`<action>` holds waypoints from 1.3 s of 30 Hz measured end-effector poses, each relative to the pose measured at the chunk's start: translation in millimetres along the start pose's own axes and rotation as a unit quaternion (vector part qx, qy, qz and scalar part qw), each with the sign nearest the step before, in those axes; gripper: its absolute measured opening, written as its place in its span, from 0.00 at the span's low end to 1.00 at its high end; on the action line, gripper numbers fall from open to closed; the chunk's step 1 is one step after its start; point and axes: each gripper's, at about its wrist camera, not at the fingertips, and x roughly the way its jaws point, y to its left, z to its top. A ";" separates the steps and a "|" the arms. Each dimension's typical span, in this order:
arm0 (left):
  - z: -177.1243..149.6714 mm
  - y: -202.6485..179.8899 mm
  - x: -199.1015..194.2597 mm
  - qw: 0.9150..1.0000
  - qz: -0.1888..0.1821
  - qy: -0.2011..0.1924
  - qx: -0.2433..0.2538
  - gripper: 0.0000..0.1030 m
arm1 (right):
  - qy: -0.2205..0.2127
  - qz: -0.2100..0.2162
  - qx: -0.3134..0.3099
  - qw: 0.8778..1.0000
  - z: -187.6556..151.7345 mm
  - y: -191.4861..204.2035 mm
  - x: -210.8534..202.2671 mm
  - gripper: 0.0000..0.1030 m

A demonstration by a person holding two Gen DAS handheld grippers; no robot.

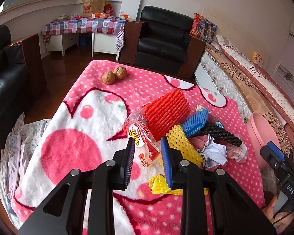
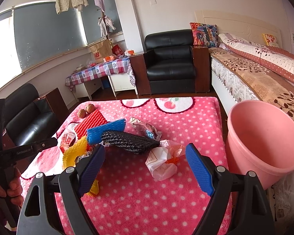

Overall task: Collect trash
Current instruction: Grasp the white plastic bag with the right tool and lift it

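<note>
A heap of trash lies on the pink dotted blanket (image 1: 100,105): red foam net (image 1: 164,111), blue net (image 1: 196,121), yellow net (image 1: 181,146), black net (image 1: 223,133), crumpled paper (image 1: 213,152) and a yellow wrapper (image 1: 158,184). My left gripper (image 1: 148,146) is partly open, its jaws on either side of a clear red-printed snack bag (image 1: 141,135), not clamped. My right gripper (image 2: 145,154) is wide open and empty, just short of a white-and-orange wrapper (image 2: 162,160). The black net (image 2: 129,141) lies behind it. A pink bucket (image 2: 264,143) stands to the right.
Two walnuts (image 1: 114,74) sit at the blanket's far left corner. A black armchair (image 1: 164,39) and a checked table (image 1: 84,25) stand beyond. A bed (image 2: 264,78) runs along the right. Another black sofa (image 1: 5,82) is on the left.
</note>
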 end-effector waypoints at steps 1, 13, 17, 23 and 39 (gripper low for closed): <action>2.1 1.0 3.7 1.000 -0.002 0.006 -0.010 0.27 | 0.001 0.001 0.000 1.000 -0.5 -0.6 0.9 0.80; -1.0 1.2 14.0 1.000 -0.012 0.018 0.005 0.05 | 0.035 0.007 0.012 0.999 -4.4 -13.9 19.4 0.75; -1.4 2.5 7.7 1.000 -0.016 0.013 0.010 0.00 | 0.048 0.007 0.018 0.999 -6.1 -17.3 26.9 0.72; 2.0 5.4 -8.7 1.000 -0.023 -0.012 0.007 0.00 | 0.088 0.006 0.034 0.995 -11.9 -20.6 46.0 0.58; -1.1 0.4 -58.1 0.997 -0.044 -0.065 0.027 0.00 | 0.082 0.027 0.056 0.995 -13.2 -18.9 22.5 0.23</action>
